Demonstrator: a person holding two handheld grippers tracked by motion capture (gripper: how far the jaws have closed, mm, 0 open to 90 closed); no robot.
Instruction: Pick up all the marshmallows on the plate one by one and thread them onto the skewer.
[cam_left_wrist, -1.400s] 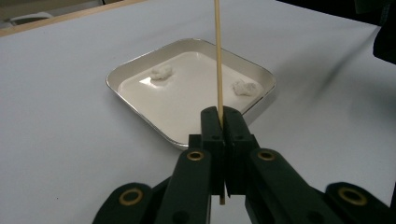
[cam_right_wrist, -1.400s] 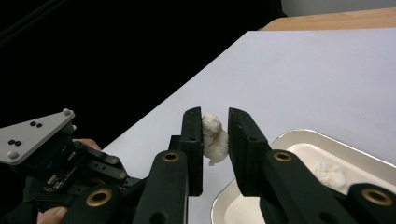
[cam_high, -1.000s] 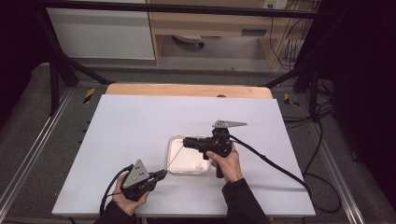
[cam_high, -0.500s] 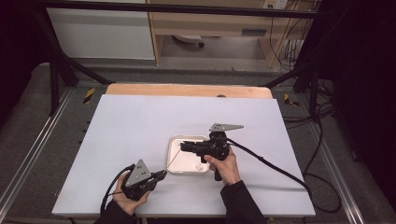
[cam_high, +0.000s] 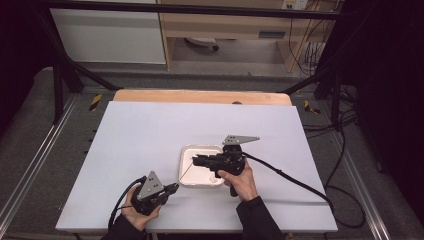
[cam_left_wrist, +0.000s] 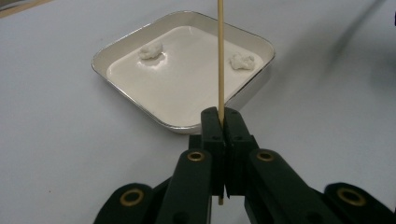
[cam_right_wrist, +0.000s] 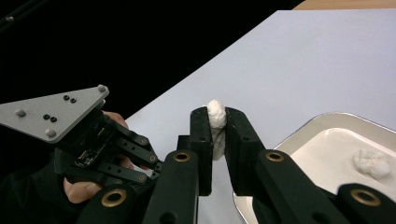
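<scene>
A thin wooden skewer (cam_left_wrist: 220, 56) stands up from my left gripper (cam_left_wrist: 223, 122), which is shut on its lower end. In the high view that gripper (cam_high: 172, 188) rests near the table's front edge, and the skewer (cam_high: 186, 172) slants over the tray's near left corner. My right gripper (cam_right_wrist: 216, 126) is shut on a small white lump (cam_right_wrist: 216, 114) that pokes out above its tips. It hovers (cam_high: 195, 160) over the white square tray (cam_high: 201, 149). Two more white lumps (cam_left_wrist: 151, 50) (cam_left_wrist: 242, 60) lie in the tray (cam_left_wrist: 140, 42).
The tray sits right of centre on a white table top (cam_high: 150, 130) with wide bare room at the left and back. A black cable (cam_high: 295, 182) trails from the right gripper toward the right edge. A wooden strip (cam_high: 200, 96) borders the far side.
My right gripper, with the white lump, has drifted slightly toward the near left over the tray. The left gripper and its skewer have stayed put.
</scene>
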